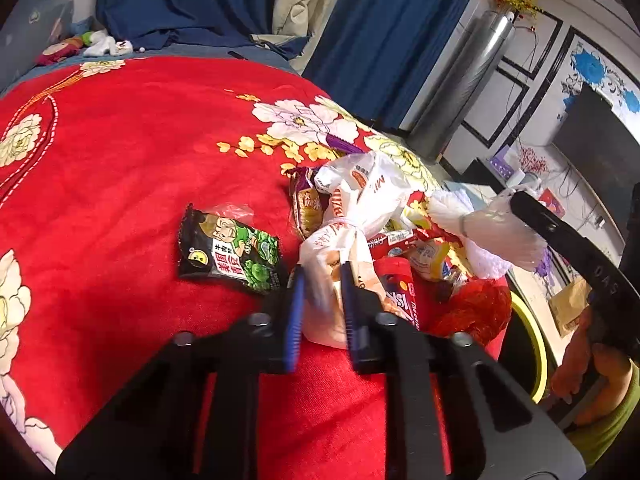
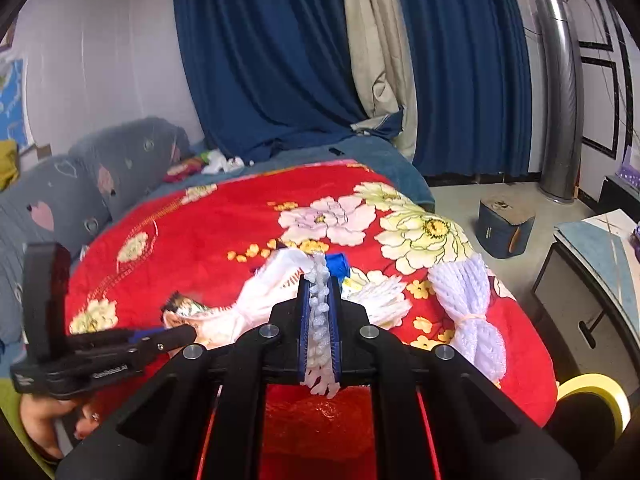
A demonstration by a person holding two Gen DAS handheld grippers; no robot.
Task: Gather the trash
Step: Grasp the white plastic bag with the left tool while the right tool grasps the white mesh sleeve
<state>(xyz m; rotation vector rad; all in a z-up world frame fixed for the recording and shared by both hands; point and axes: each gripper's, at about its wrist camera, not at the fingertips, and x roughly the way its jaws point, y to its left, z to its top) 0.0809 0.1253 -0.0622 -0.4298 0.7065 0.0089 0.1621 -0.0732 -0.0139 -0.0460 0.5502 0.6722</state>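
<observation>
A pile of trash lies on the red flowered blanket (image 1: 120, 152): a knotted white plastic bag (image 1: 352, 204), snack wrappers, a red plastic bag (image 1: 476, 312) and a black-green snack packet (image 1: 228, 250) to the left. My left gripper (image 1: 323, 276) is shut on the lower part of the white plastic bag. My right gripper (image 2: 320, 280) is shut on a white foam net (image 2: 320, 320) and holds it above the pile; it shows in the left wrist view (image 1: 516, 200) at the right. A second white foam net (image 2: 468, 300) lies on the blanket's right edge.
Blue curtains (image 2: 280, 60) hang behind the bed. A grey headboard (image 2: 60, 200) stands at the left. A small dark box (image 2: 504, 224) sits on the floor, a cabinet (image 2: 592, 280) at the right, a yellow-rimmed bin (image 2: 592, 396) beside the bed.
</observation>
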